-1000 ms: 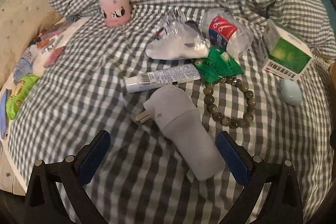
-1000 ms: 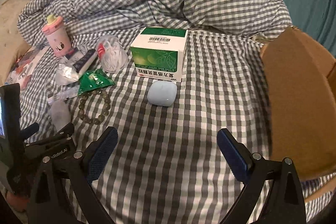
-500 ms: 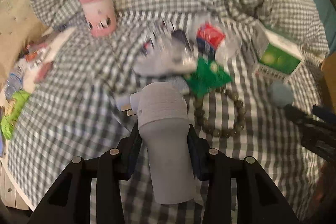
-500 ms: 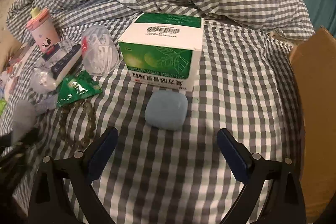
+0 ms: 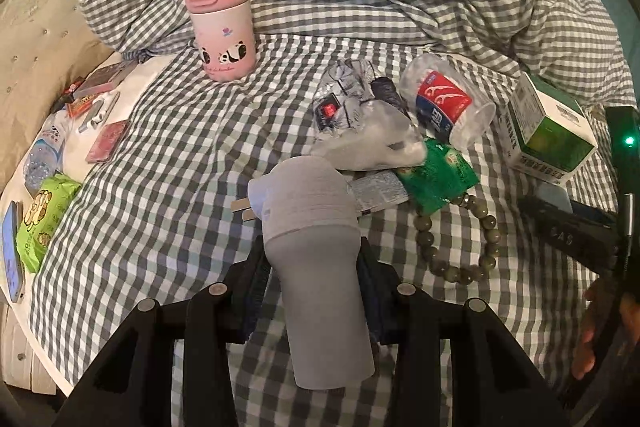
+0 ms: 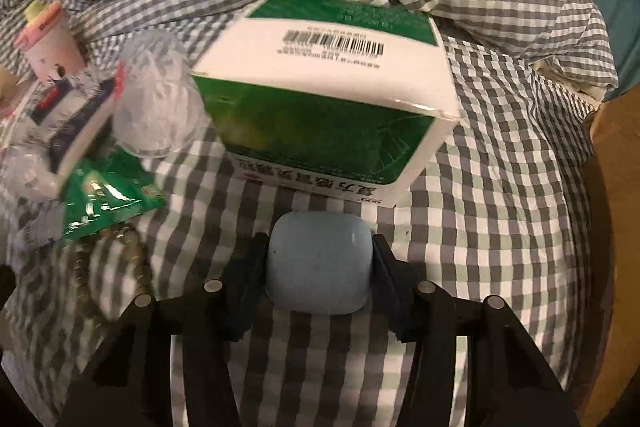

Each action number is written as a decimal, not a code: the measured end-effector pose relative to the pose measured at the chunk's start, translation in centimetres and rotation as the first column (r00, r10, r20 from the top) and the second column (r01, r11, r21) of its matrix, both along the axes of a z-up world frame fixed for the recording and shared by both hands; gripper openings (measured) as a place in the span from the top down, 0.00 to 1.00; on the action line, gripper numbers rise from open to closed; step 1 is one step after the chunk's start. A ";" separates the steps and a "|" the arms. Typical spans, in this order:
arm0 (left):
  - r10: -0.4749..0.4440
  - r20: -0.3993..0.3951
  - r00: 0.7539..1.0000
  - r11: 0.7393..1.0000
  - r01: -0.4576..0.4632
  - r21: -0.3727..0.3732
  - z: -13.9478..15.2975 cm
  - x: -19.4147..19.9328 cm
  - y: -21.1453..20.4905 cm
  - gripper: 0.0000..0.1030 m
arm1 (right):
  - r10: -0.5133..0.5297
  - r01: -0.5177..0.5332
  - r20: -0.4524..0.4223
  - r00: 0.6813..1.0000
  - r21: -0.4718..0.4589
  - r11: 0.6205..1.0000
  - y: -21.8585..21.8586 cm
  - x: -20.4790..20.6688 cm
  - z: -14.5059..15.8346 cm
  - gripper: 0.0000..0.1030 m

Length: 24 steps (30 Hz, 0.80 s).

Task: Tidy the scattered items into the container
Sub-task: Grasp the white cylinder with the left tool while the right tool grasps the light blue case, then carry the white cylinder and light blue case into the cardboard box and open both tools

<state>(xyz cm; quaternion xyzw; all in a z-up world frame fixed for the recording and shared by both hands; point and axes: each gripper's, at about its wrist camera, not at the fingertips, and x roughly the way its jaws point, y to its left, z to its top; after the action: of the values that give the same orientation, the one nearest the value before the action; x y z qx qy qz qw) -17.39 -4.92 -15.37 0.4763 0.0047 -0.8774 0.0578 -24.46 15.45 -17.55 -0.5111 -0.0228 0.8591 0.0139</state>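
The left gripper (image 5: pixel 312 269) is clamping a matte grey plug-in device (image 5: pixel 316 267), its fingers hiding the sides of the cylindrical body; metal prongs are sticking out to the left. Behind it, a tube (image 5: pixel 378 189) is lying mostly buried under a crinkled clear plastic bag (image 5: pixel 368 139) and a glossy green sachet (image 5: pixel 434 175). The right gripper (image 6: pixel 319 269) is pinching a smooth pale-blue rounded case (image 6: pixel 319 263), resting on the gingham sheet (image 6: pixel 500 207) just beside a green-and-white medicine carton (image 6: pixel 332 107). The bead bracelet (image 5: pixel 460 239) is showing clearly in the left view but blurring in the right. Only a brown edge of the cardboard container (image 6: pixel 616 131) is showing, cut off at right.
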 end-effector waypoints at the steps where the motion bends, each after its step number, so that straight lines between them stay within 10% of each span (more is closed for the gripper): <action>1: 0.003 -0.003 1.000 1.000 -0.003 -0.001 0.2 0.0 -0.1 0.59 | 0.004 -0.005 -0.010 1.000 -0.023 1.000 0.2 0.5 0.8 0.51; 24: -0.082 -0.175 0.981 0.997 0.081 -0.013 9.5 7.8 3.2 0.59 | -0.002 -0.008 -0.188 0.982 -0.050 0.999 2.5 15.4 12.9 0.51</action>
<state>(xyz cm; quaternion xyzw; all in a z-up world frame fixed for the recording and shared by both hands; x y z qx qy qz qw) -9.63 -1.76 -5.83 0.3970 -0.0123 -0.9175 0.0226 -9.08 17.91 -4.67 -0.4280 -0.0005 0.9038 0.0019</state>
